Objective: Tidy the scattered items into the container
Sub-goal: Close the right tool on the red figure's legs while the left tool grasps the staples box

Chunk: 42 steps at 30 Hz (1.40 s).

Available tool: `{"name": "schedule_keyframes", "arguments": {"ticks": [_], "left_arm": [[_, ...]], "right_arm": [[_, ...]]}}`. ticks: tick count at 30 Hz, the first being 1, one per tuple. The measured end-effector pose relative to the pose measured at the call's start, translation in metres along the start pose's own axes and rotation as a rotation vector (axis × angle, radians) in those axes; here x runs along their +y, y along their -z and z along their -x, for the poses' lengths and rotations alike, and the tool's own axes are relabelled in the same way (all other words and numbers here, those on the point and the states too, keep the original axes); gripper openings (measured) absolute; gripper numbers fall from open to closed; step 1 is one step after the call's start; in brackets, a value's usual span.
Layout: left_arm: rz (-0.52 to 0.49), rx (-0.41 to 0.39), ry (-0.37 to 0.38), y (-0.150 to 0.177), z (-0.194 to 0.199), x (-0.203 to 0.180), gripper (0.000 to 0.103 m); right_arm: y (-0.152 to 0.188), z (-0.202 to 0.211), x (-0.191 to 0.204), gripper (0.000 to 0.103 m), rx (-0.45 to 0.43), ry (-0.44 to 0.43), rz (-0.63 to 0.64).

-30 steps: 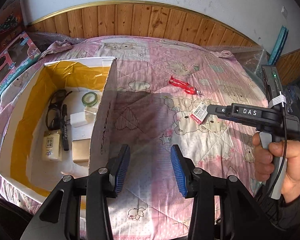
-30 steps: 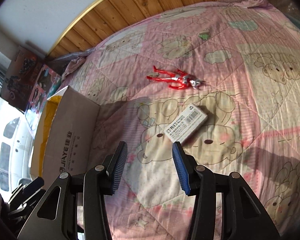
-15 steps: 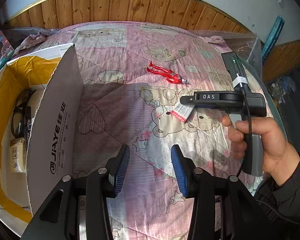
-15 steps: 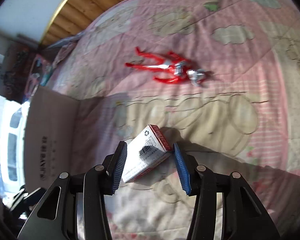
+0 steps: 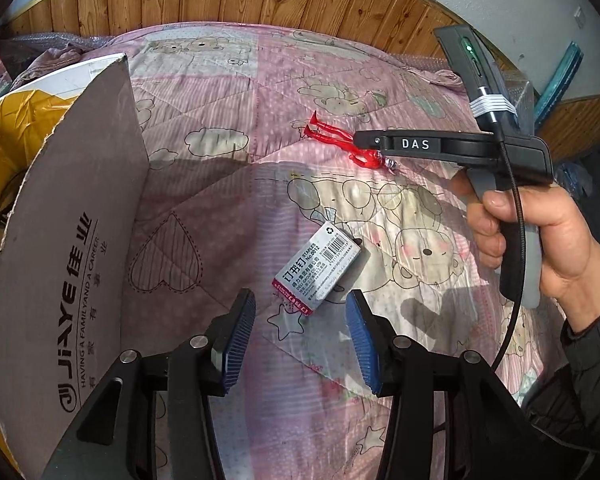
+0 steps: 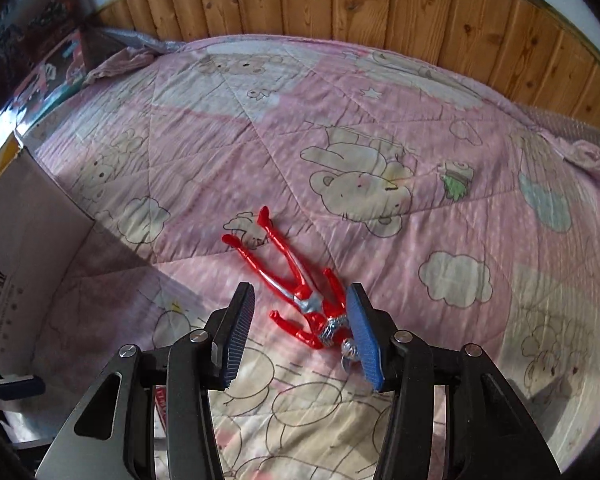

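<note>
The red toy figure (image 6: 296,284) lies flat on the pink quilt (image 6: 420,152), its torso and head between the spread blue pads of the right gripper (image 6: 302,334), its legs stretching away ahead; the head end sits close against the right pad, though contact cannot be told. That gripper is released and grasps nothing. The staples box (image 5: 318,266) lies on the quilt just ahead of the left gripper (image 5: 302,338), slightly beyond its fingertips and in line with the gap; this gripper too stands released and empty. To the left of both grippers rises the grey wall of the cardboard box (image 5: 72,248), yellow-lined inside. To the right of the left gripper, a hand (image 5: 540,232) clasps the right gripper's handle.
</note>
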<state>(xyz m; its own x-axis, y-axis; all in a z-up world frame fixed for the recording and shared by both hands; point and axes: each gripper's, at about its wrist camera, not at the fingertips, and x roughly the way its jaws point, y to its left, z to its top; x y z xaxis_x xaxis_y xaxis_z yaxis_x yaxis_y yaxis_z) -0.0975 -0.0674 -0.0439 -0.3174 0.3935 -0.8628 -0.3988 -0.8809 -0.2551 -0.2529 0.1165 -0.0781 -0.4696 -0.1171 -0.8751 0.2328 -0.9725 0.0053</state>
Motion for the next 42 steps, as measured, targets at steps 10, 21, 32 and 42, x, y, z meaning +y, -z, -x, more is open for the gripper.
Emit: {"name": "schedule_keyframes", "arguments": {"ticks": [10, 21, 32, 42], "left_arm": [[-0.039, 0.033, 0.002, -0.012, -0.05, -0.008, 0.049], [-0.05, 0.012, 0.045, -0.012, -0.067, -0.01, 0.056], [-0.082, -0.002, 0.066, -0.007, -0.06, -0.02, 0.038], [-0.169, -0.026, -0.04, 0.001, -0.07, -0.039, 0.039]], "right_arm": [[0.0, -0.03, -0.013, 0.045, 0.04, -0.022, -0.042], [0.023, -0.009, -0.033, 0.043, 0.078, -0.08, -0.228], [0.045, 0.011, -0.03, 0.017, 0.085, -0.116, -0.312], [0.051, 0.001, -0.036, 0.017, 0.06, -0.074, -0.299]]}}
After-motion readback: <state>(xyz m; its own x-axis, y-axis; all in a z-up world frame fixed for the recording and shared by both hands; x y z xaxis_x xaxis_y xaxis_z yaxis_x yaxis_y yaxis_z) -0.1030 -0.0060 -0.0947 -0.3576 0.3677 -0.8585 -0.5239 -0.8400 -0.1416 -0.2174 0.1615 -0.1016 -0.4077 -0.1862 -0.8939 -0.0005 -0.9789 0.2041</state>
